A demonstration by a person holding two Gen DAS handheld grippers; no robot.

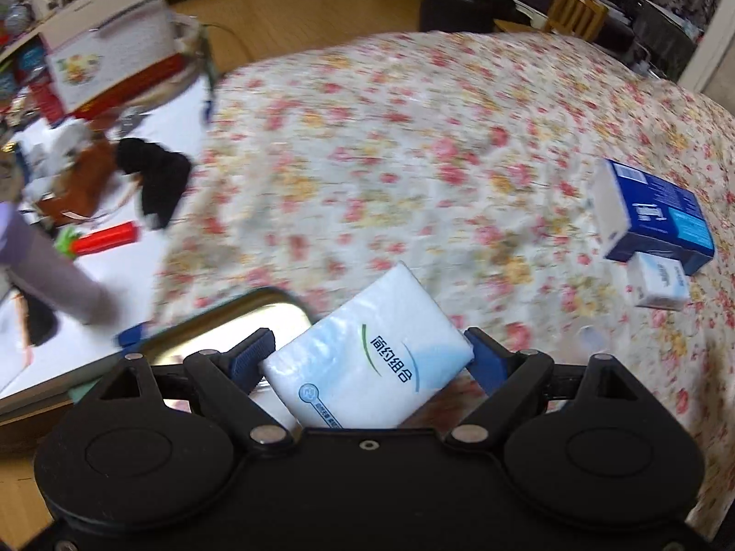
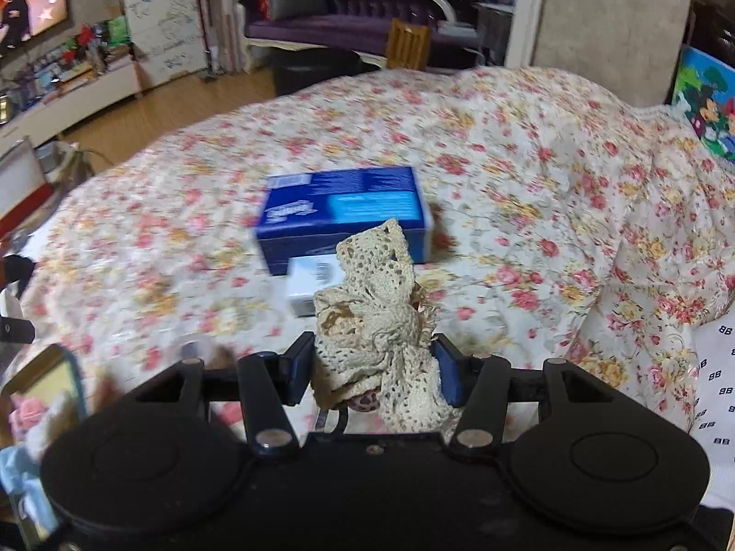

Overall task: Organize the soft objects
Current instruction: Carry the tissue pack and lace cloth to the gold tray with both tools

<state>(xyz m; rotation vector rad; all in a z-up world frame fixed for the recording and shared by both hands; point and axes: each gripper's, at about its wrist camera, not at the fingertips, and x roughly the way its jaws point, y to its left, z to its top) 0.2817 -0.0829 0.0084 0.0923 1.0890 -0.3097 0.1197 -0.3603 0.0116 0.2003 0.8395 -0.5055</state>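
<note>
My left gripper [image 1: 370, 351] is shut on a white tissue pack [image 1: 367, 349] with printed characters, held tilted above the flowered bedspread [image 1: 413, 147]. My right gripper [image 2: 374, 362] is shut on a bunched cream crochet lace cloth [image 2: 374, 303], which sticks up between the blue pads [image 2: 448, 372]. Ahead of it on the bedspread [image 2: 528, 147] lies a blue tissue box [image 2: 344, 216] with a small white box [image 2: 308, 284] in front. The same blue tissue box [image 1: 657, 216] and white box [image 1: 659, 282] sit at the right of the left wrist view.
A metal tin [image 1: 257, 317] lies under the left gripper at the bed's edge, and a tin [image 2: 46, 381] shows low left in the right wrist view. Left of the bed are a black cloth [image 1: 156, 179], a red cylinder [image 1: 105, 238], a printed carton [image 1: 110, 59] and a sleeve [image 1: 55, 275].
</note>
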